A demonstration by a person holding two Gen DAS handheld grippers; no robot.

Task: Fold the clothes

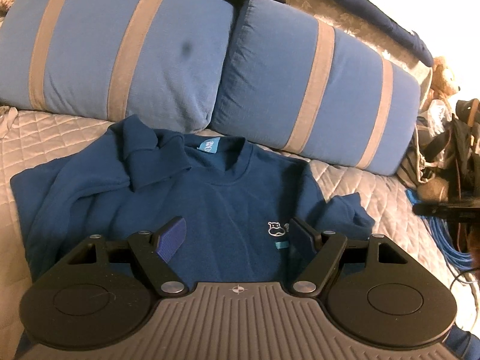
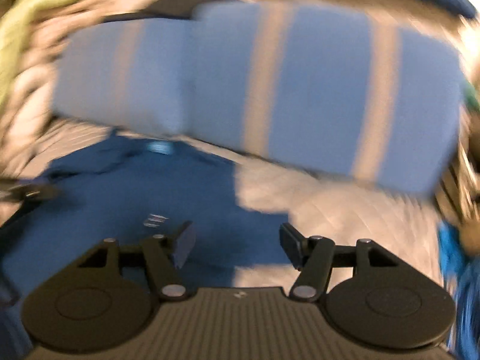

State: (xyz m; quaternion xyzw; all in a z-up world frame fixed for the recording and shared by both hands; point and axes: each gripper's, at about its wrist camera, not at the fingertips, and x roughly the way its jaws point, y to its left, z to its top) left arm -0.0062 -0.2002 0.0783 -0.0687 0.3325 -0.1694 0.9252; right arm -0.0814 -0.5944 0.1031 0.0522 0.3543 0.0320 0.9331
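Note:
A dark blue sweatshirt (image 1: 222,198) lies front up on the quilted bed, collar toward the cushions. Its left sleeve is folded across the chest near the collar; the right sleeve end (image 1: 351,210) is bunched at the right side. A small white logo (image 1: 275,228) is on the chest. My left gripper (image 1: 237,237) is open and empty, just above the chest. The right wrist view is motion-blurred; it shows the sweatshirt (image 2: 144,198) at lower left. My right gripper (image 2: 237,243) is open and empty above the sweatshirt's right edge.
Two blue cushions with beige stripes (image 1: 144,51) (image 1: 318,90) lean along the back of the bed. The grey quilted cover (image 1: 375,198) extends right. Bags, a stuffed toy and blue cable (image 1: 444,240) crowd the right edge. A dark garment (image 1: 375,9) lies behind the cushions.

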